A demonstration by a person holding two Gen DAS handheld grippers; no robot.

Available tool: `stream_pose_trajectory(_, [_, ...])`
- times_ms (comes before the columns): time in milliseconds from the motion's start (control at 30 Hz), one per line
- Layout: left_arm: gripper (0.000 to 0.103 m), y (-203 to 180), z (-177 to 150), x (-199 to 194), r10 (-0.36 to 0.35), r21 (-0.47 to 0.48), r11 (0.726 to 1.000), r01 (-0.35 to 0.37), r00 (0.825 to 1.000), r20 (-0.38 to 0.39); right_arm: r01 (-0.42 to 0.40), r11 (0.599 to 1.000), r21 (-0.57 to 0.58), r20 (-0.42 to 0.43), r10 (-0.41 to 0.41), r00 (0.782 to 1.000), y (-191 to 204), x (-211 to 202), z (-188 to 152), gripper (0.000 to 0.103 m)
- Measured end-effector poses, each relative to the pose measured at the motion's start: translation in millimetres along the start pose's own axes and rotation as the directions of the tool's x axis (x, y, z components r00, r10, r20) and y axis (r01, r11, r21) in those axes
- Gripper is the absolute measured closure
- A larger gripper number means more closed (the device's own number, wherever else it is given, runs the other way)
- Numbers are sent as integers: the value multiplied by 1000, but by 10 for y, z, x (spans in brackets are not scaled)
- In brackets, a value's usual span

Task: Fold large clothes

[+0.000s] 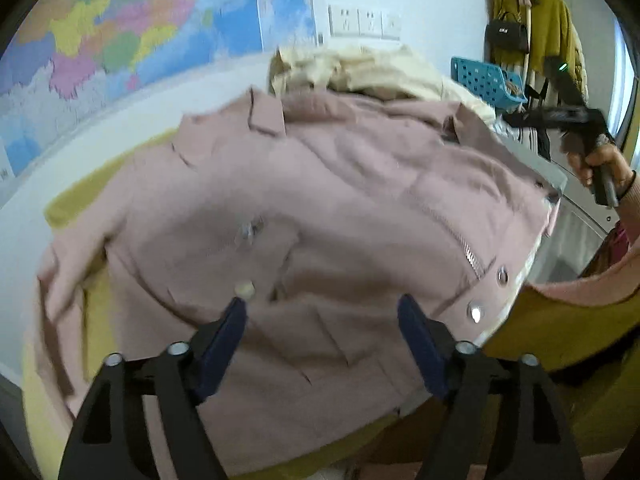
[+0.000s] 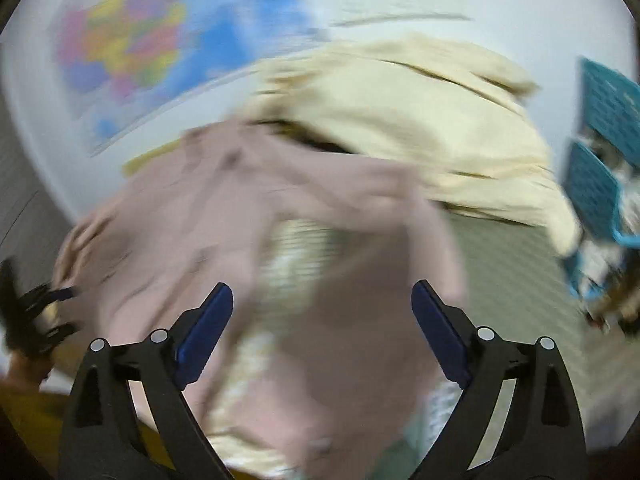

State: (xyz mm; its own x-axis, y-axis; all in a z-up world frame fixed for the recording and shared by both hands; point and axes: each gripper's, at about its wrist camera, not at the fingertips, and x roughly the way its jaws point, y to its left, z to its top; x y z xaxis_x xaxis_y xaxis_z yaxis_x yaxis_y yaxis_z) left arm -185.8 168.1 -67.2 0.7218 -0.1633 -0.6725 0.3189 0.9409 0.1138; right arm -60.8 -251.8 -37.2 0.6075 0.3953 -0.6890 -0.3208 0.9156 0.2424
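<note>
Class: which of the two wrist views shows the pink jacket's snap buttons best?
The left wrist view: the pink jacket lies spread out and fairly sharp, with its snap buttons shining near the front edge. In the right wrist view the jacket is a motion-blurred mass, and no snaps can be picked out.

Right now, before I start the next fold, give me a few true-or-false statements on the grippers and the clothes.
1. The left gripper is open, with nothing between its pads. True.
2. The right gripper is clamped on the pink jacket. False: its jaws stand wide apart over the jacket, gripping nothing.
3. A cream garment lies behind the pink jacket. True.
4. The blue basket sits on top of the pink jacket. False: it stands off to the side, beyond the cream garment.
5. The jacket's snaps are visible near its edge. True.
</note>
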Motion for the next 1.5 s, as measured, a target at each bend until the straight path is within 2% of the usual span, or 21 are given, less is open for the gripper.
stream_pose_trajectory(67, [24, -24, 116, -17, 12, 25, 1000, -13, 1000, 20, 50, 998, 47, -25, -49, 999, -203, 140, 37, 12])
stream_pose_trajectory(167, [23, -29, 281, 49, 0, 36, 999, -1, 1000, 31, 30, 997, 66, -73, -25, 997, -348, 380, 58, 13])
stream_pose_trajectory(200, [23, -19, 346, 97, -5, 37, 999, 3, 1000, 30, 16, 999, 48, -92, -12, 996, -338, 469, 62, 26])
stream_pose_trajectory(233, [22, -10, 392, 137, -3, 38, 999, 2, 1000, 29, 22, 999, 23, -108, -20, 994, -321, 539, 76, 59])
stream_pose_trajectory(300, [22, 15, 525, 236, -13, 40, 999, 12, 1000, 28, -7, 1000, -1, -163, 7, 987, -271, 635, 114, 100])
stream_pose_trajectory(367, [22, 39, 647, 304, -14, 41, 999, 13, 999, 32, -50, 999, 13, -159, 52, 986, -254, 552, 196, 100])
stream_pose_trajectory(500, [21, 137, 930, 446, -55, 36, 998, 53, 998, 35, -223, 975, -2, -69, 223, 972, -92, -37, 511, 100])
stream_pose_trajectory(600, [21, 237, 1146, 525, -86, 25, 996, 85, 995, 55, -363, 930, -52, 12, 364, 931, 199, -502, 801, 100])
stream_pose_trajectory(700, [21, 340, 1352, 534, -129, 9, 992, 129, 987, 94, -488, 867, -106, 14, 492, 871, 593, -719, 1014, 100])
stream_pose_trajectory(900, [22, 605, 1536, 431, -213, -52, 973, 223, 964, 162, -645, 750, -147, -184, 620, 763, 1515, -184, 973, 94])
stream_pose_trajectory(967, [22, 688, 1488, 407, -240, -75, 964, 255, 956, 169, -680, 720, -139, -298, 624, 722, 1843, 186, 815, 82])
stream_pose_trajectory(1000, [22, 727, 1456, 409, -238, -85, 963, 255, 957, 167, -687, 713, -138, -346, 615, 708, 1964, 333, 767, 62])
stream_pose_trajectory(1033, [22, 756, 1433, 414, -231, -91, 964, 248, 959, 163, -697, 704, -140, -407, 600, 688, 2090, 508, 695, 53])
stream_pose_trajectory(1100, [22, 821, 1340, 461, -237, -112, 961, 252, 962, 138, -670, 724, -165, -441, 553, 707, 2164, 656, 637, 53])
stream_pose_trajectory(1133, [22, 841, 1296, 491, -243, -122, 958, 258, 962, 124, -670, 725, -159, -457, 547, 701, 2150, 716, 658, 53])
stream_pose_trajectory(1233, [21, 798, 1165, 629, -284, -127, 949, 290, 957, 63, -655, 736, -171, -415, 549, 725, 1976, 678, 870, 48])
stream_pose_trajectory(1267, [21, 755, 1130, 693, -294, -123, 947, 297, 955, 42, -640, 741, -202, -392, 538, 747, 1930, 647, 948, 42])
stream_pose_trajectory(1300, [21, 712, 1108, 770, -323, -131, 937, 323, 946, 19, -587, 765, -265, -337, 497, 800, 1846, 597, 1067, 28])
stream_pose_trajectory(1367, [21, 626, 1092, 913, -384, -151, 914, 377, 923, -19, -401, 851, -339, -228, 339, 913, 1666, 706, 1283, 22])
stream_pose_trajectory(1433, [20, 511, 1092, 1069, -415, -152, 903, 403, 907, -63, -348, 899, -266, -246, 285, 926, 1470, 992, 1452, 34])
stream_pose_trajectory(1500, [18, 422, 1087, 1214, -425, -158, 900, 406, 898, -115, -278, 937, -213, -265, 219, 939, 1291, 1349, 1553, 37])
